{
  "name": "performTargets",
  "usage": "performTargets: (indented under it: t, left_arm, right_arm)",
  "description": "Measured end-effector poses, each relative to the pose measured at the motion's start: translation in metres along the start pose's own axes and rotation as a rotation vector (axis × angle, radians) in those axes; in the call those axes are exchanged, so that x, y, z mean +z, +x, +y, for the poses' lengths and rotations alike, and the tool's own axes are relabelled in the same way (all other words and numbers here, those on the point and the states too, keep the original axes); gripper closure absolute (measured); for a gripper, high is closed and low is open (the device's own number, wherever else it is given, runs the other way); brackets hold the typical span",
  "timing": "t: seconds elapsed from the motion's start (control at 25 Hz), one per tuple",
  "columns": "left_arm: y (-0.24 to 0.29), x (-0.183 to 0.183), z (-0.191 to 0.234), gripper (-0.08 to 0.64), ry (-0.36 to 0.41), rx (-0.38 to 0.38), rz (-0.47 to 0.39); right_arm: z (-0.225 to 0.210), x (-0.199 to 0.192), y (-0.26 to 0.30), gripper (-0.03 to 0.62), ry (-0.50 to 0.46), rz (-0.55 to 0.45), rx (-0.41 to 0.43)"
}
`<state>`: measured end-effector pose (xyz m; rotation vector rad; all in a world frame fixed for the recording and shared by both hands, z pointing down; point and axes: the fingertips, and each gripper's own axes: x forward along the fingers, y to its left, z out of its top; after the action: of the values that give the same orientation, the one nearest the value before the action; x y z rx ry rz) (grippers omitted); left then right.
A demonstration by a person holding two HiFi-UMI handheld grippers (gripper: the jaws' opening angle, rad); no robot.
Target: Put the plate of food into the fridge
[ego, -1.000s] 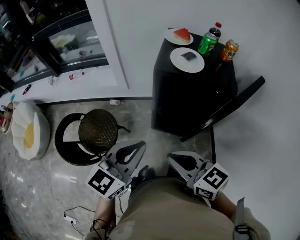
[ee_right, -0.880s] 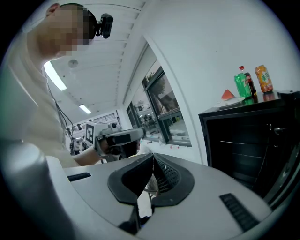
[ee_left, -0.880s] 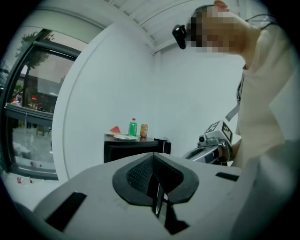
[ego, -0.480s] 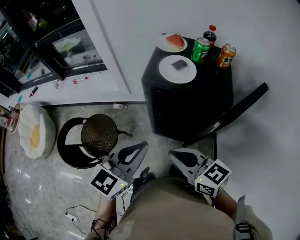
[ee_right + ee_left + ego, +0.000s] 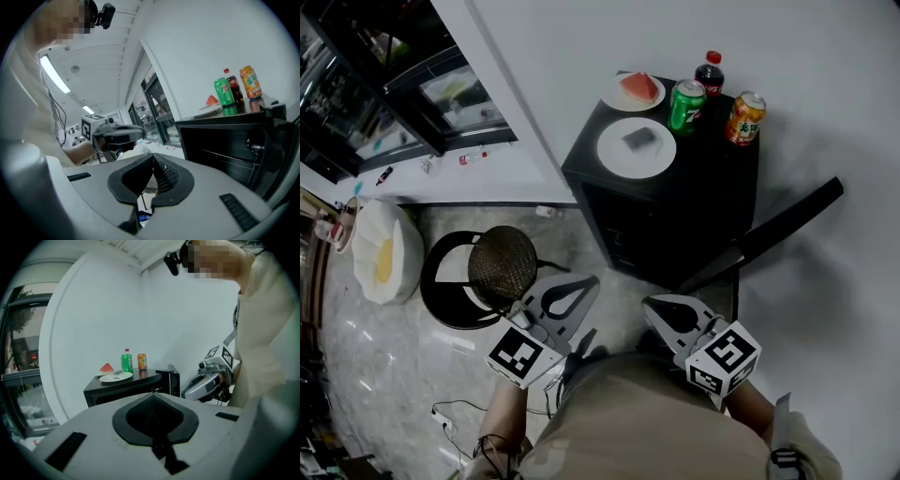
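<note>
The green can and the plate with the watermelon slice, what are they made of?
The green can looks like thin metal, probably aluminium: its top shows a pale, silvery rim and its side is glossy. The plate looks like white glazed ceramic, smooth and plain, though from here it could also be plastic.

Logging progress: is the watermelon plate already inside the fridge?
No, the watermelon plate sits on top of the fridge, beside the green can.

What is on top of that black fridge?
A plate with a watermelon slice, a second plate with an unidentifiable dark piece, a green can, an orange can and a dark bottle. Nothing looks covered.
</note>
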<state>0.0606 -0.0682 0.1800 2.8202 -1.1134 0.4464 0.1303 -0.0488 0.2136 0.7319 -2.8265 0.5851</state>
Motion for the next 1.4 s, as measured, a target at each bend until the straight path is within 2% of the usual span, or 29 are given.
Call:
performTargets:
  t: [0.2,0.36,0.56,0.76,1.0,1.16,1.4]
  left_arm:
    - [0.029,0.018,-0.001,0.551,0.083,0.013,0.010]
    - [0.045,0.027,0.004,0.551,0.184,0.007,0.042]
    - [0.061,0.039,0.019,0.551,0.275,0.006,0.049]
    - [0.072,0.036,0.036,0.549,0.355,-0.040,0.077]
    - [0.086,0.036,0.055,0.549,0.401,-0.108,0.074]
    - [0.091,0.035,0.068,0.549,0.441,-0.146,0.081]
    - [0.097,0.044,0.087,0.549,0.457,-0.165,0.048]
  right_arm:
    - [-0.013,0.003,-0.019,0.572,0.006,-0.030,0.031]
    - [-0.020,0.006,-0.029,0.572,0.018,-0.057,0.065]
    - [-0.031,0.003,-0.036,0.572,0.075,-0.065,0.066]
    - [-0.040,0.005,-0.032,0.572,0.077,-0.059,0.028]
    - [-0.055,0.012,-0.022,0.572,0.082,-0.053,-0.050]
    - [-0.057,0.013,-0.009,0.571,0.072,-0.026,-0.066]
    - [-0.059,0.014,0.008,0.571,0.083,-0.006,-0.079]
